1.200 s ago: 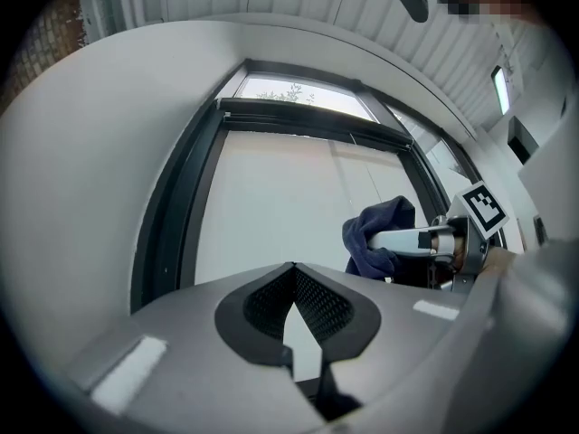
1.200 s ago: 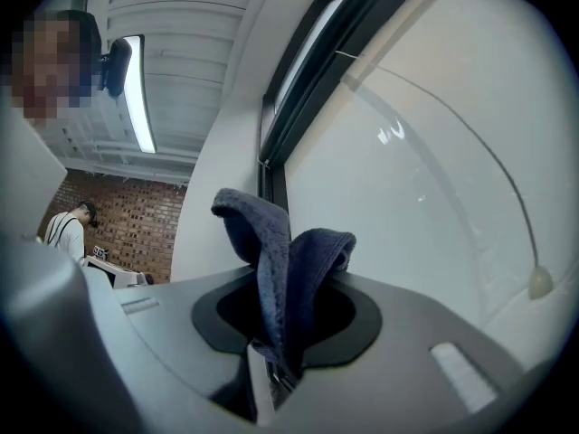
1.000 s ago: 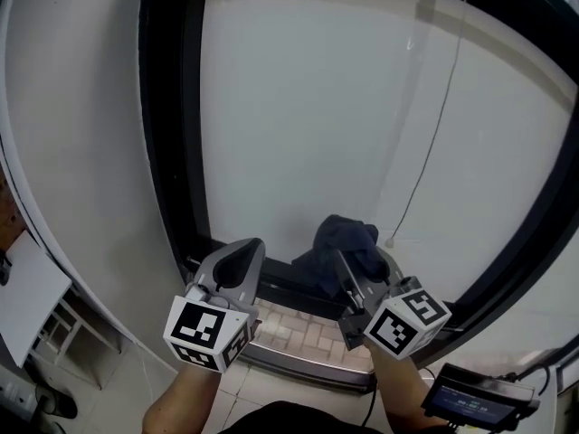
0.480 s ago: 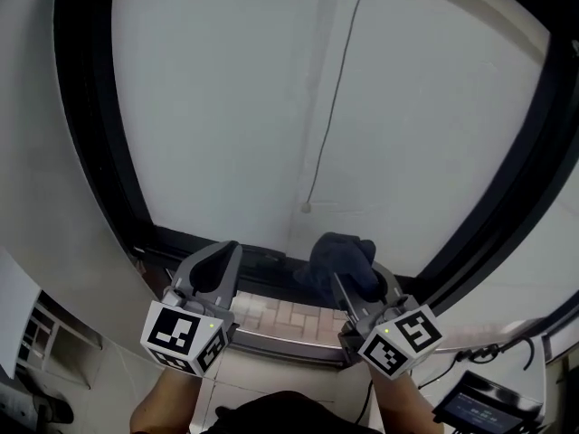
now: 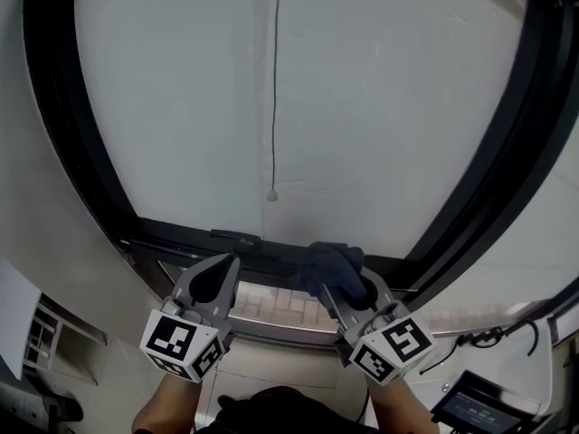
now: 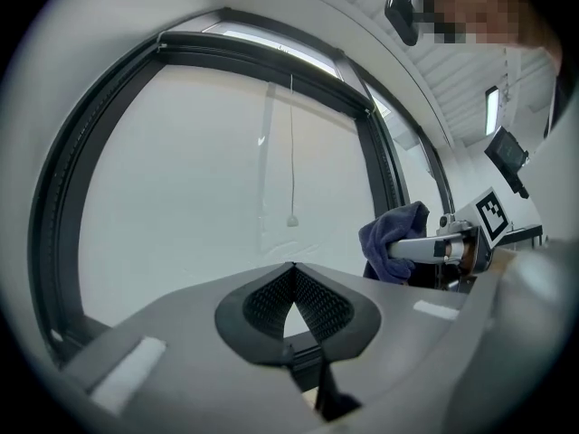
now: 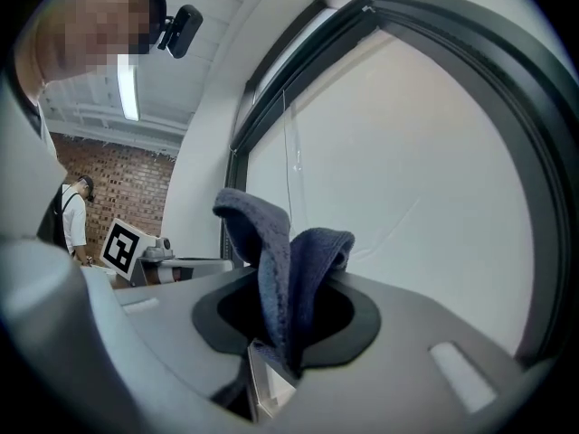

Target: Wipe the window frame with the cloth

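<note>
Dark blue terry, that's the cloth [image 5: 332,262], bunched and soft-looking, pinched in the right gripper [image 5: 346,286], whose jaws are closed on the folds with a loose flap sticking up past the tips. It sits right down at the bottom rail of the window frame [image 5: 83,143], toward the lower right corner. Whether it is actually pressing on the rail I can't tell from here. The left gripper [image 5: 215,280] hangs just beside it to the left, jaws brought together tip to tip with nothing between them, so it's a spectator for now. The frame is black, smooth and narrow, with a stepped channel along the bottom where dust would gather. Behind it is a flat, pale matte pane [image 5: 380,107] and a thin cord [image 5: 275,80] ending in a small bead. Below runs a sill [image 5: 289,311] in a light brick pattern. To my eye the wipe is only just starting. The thing now is to push the fat part of the cloth flat onto the rail, not the hard jaw tips, hold even pressure and drag along the rail in one long pass, then work up the sides. That floppy flap should tuck into the channel nicely, but steer clear of the cord.
</note>
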A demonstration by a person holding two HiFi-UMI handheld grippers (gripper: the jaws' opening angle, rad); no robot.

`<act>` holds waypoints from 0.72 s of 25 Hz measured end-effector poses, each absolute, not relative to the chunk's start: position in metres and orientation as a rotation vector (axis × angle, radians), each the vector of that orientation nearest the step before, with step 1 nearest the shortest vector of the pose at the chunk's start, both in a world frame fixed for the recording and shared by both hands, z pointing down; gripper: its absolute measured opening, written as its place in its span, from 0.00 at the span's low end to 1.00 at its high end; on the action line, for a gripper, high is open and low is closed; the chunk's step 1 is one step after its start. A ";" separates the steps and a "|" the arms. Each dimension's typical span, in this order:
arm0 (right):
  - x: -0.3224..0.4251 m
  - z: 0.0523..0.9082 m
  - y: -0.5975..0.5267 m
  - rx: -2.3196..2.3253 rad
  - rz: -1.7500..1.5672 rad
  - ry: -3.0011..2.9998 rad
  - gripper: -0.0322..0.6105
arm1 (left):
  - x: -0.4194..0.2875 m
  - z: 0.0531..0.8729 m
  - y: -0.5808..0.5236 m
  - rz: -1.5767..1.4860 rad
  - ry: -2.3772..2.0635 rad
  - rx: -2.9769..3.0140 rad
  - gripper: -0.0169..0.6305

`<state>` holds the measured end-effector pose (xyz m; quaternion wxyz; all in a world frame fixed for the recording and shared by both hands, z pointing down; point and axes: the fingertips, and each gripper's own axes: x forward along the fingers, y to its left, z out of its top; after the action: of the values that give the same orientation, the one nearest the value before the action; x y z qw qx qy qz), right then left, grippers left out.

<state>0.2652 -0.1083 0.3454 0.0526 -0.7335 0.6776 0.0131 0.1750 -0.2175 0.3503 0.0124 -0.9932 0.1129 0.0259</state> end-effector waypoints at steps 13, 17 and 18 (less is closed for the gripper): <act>0.273 0.350 -0.087 -2.248 0.077 2.066 0.20 | 0.187 0.355 -0.189 0.038 0.273 -3.101 0.02; 0.264 0.354 -0.094 -2.277 0.069 2.039 0.20 | 0.179 0.357 -0.193 0.035 0.203 -3.104 0.02; 0.262 0.354 -0.097 -2.282 0.067 2.031 0.20 | 0.177 0.357 -0.196 0.036 0.189 -3.105 0.02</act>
<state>0.2617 -0.0966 0.3544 0.0430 -0.7461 0.6641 0.0219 0.1765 -0.1957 0.3568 0.0154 -0.9980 0.0608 0.0115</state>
